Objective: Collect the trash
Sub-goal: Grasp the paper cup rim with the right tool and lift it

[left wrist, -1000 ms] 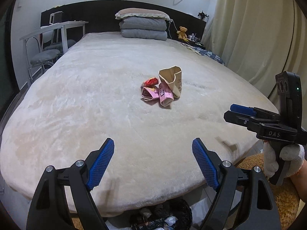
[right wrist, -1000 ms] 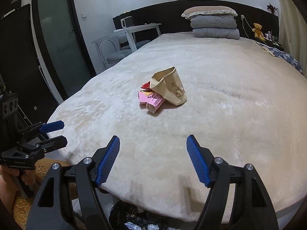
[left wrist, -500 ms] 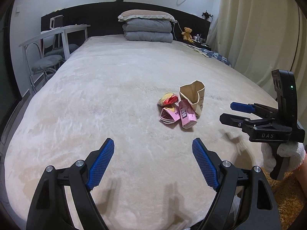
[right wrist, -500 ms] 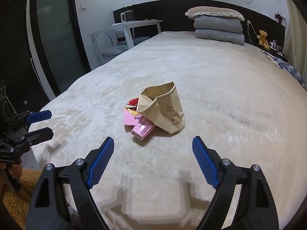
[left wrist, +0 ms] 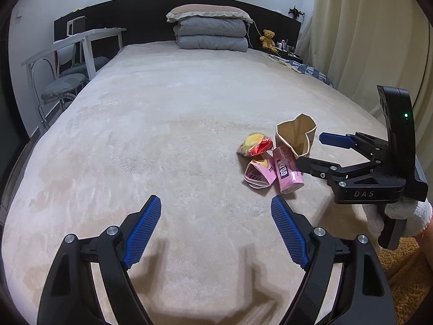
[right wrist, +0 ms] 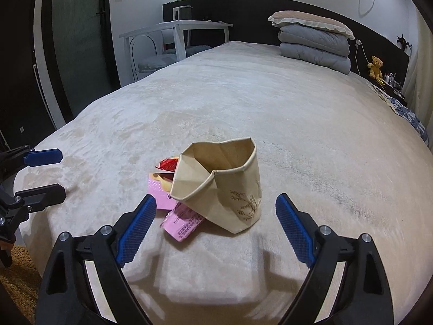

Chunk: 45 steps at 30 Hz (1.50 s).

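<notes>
A crumpled tan paper cup [right wrist: 224, 181] stands open-topped on the beige bed cover, also in the left wrist view [left wrist: 296, 135]. Against it lie a pink carton [left wrist: 286, 172], a folded pink wrapper [left wrist: 257, 174] and a red-yellow snack wrapper [left wrist: 254, 145]; the pink carton [right wrist: 182, 220] and red wrapper [right wrist: 169, 163] also show in the right wrist view. My right gripper [right wrist: 215, 223] is open, its jaws on either side of the cup and just short of it. My left gripper [left wrist: 215, 226] is open and empty, left of the pile.
The bed [left wrist: 162, 108] carries a folded grey quilt and a pillow [left wrist: 211, 31] at its head. A white table and chairs [left wrist: 70, 65] stand on the left. A teddy bear [left wrist: 268, 38] and curtains [left wrist: 365, 40] are on the right. A brown rug [left wrist: 406, 270] lies below.
Both grippers have moved forward over the bed toward the trash pile. The right gripper now brackets the paper cup. Both stay open.
</notes>
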Each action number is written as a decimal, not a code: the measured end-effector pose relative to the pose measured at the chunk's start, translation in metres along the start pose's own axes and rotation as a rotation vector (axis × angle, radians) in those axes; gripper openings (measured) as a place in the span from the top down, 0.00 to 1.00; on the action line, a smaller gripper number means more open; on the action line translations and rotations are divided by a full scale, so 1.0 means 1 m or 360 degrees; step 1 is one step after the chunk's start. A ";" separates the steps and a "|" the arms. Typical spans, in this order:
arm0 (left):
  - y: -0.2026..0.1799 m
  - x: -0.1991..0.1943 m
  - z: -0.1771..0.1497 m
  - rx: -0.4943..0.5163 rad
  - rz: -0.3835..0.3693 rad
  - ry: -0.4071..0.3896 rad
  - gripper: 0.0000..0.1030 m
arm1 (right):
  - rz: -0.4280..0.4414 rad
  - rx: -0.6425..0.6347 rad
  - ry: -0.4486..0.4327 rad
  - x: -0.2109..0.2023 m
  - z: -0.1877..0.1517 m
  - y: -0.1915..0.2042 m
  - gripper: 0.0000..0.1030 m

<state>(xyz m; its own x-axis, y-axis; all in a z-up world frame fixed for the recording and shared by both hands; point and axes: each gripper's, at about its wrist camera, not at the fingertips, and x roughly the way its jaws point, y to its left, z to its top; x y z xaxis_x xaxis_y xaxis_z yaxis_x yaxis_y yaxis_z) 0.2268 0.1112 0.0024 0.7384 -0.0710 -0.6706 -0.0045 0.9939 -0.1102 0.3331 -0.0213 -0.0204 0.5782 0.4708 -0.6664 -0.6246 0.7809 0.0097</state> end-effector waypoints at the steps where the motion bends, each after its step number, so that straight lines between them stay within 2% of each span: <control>1: 0.000 0.003 0.000 0.0005 -0.0003 0.0007 0.21 | 0.0000 -0.0002 0.0008 0.004 0.001 0.001 0.14; 14: 0.001 0.016 -0.001 0.0004 0.0003 0.0049 0.21 | -0.0006 0.0017 0.0064 0.032 0.012 -0.008 0.14; 15: 0.000 0.016 -0.001 0.0004 0.0001 0.0049 0.21 | 0.0009 0.0024 0.0062 0.031 0.012 -0.009 0.15; 18: -0.001 0.015 -0.002 0.0006 -0.0002 0.0045 0.21 | 0.0020 0.0031 0.0059 0.026 0.011 -0.011 0.29; 28: -0.007 0.018 -0.001 0.0024 -0.0028 0.0053 0.21 | 0.0055 0.0116 0.0028 0.006 0.011 -0.025 0.32; 36: -0.019 0.027 0.006 -0.0003 -0.0109 0.0055 0.21 | 0.0060 0.0188 0.0013 -0.011 0.008 -0.039 0.33; 45: -0.053 0.039 0.010 0.0056 -0.0209 0.0057 0.21 | 0.0078 0.0322 -0.0013 -0.030 0.002 -0.062 0.33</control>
<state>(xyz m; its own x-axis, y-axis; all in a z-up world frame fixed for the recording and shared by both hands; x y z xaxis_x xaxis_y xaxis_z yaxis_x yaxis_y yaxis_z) 0.2629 0.0562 -0.0104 0.7064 -0.2031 -0.6781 0.1148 0.9782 -0.1733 0.3562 -0.0829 0.0006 0.5543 0.5131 -0.6554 -0.5344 0.8230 0.1924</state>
